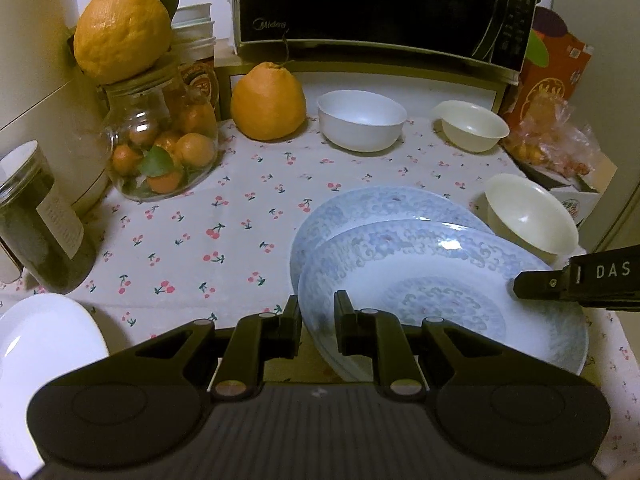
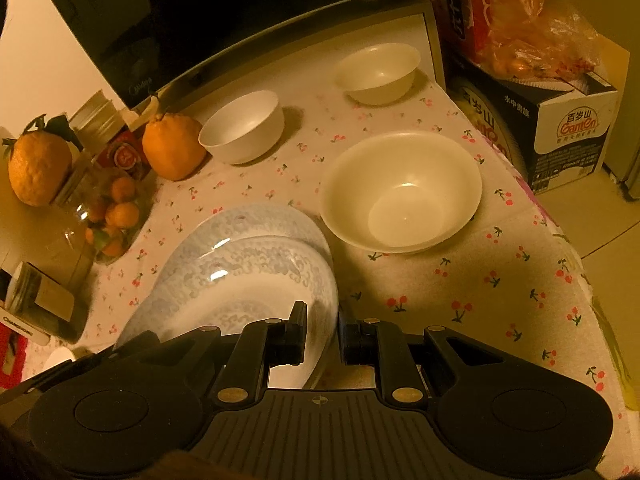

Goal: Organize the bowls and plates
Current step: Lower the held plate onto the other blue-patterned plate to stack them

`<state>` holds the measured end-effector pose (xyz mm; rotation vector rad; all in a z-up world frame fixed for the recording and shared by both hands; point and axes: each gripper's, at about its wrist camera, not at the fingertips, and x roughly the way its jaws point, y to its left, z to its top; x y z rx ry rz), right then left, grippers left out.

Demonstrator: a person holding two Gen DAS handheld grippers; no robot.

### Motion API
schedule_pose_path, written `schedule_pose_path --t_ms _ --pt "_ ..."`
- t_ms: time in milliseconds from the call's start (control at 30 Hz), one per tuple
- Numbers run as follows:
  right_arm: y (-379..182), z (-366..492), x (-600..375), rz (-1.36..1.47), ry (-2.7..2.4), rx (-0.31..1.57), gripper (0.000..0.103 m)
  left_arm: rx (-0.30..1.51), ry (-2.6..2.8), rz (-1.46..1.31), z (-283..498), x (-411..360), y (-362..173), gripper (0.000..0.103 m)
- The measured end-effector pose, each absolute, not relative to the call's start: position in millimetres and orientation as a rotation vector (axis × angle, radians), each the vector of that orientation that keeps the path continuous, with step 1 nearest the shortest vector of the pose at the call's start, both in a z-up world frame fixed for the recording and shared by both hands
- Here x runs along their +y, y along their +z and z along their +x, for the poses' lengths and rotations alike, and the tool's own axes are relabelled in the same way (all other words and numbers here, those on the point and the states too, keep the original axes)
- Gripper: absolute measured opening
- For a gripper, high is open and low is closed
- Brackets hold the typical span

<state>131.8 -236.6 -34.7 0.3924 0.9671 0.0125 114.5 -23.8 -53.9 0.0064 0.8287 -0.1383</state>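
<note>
Both grippers pinched the upper blue-patterned round plate [image 1: 440, 280] of 2 stacked: left gripper [image 1: 317, 320] on its near-left rim, right gripper [image 2: 322, 334] on the right rim. Only the left view showed a white dish [image 1: 44, 340]. Cherry-print tablecloth [image 1: 192, 240], black microwave [image 1: 380, 4] behind.

Blue-patterned plates [image 1: 440, 280], cream bowl [image 2: 404, 192], white bowl [image 1: 360, 124], cherry-print tablecloth [image 1: 200, 240]

"Midea" marks the microwave [image 1: 376, 12], "DAS" the right gripper [image 1: 576, 280], "Ganten" the carton [image 2: 568, 136].
</note>
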Motion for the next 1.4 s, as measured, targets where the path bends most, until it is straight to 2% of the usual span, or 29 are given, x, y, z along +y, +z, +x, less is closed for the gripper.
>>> schedule_pose_path --t_ms 633,1400 --pt "-33 132 -214 0.211 -0.01 0.965 0.016 0.77 -0.067 0.107 110 -37 -59 0.017" --pt "-42 135 -211 0.216 -0.038 0.91 0.016 0.639 -0.023 0.164 110 -45 -73 0.019"
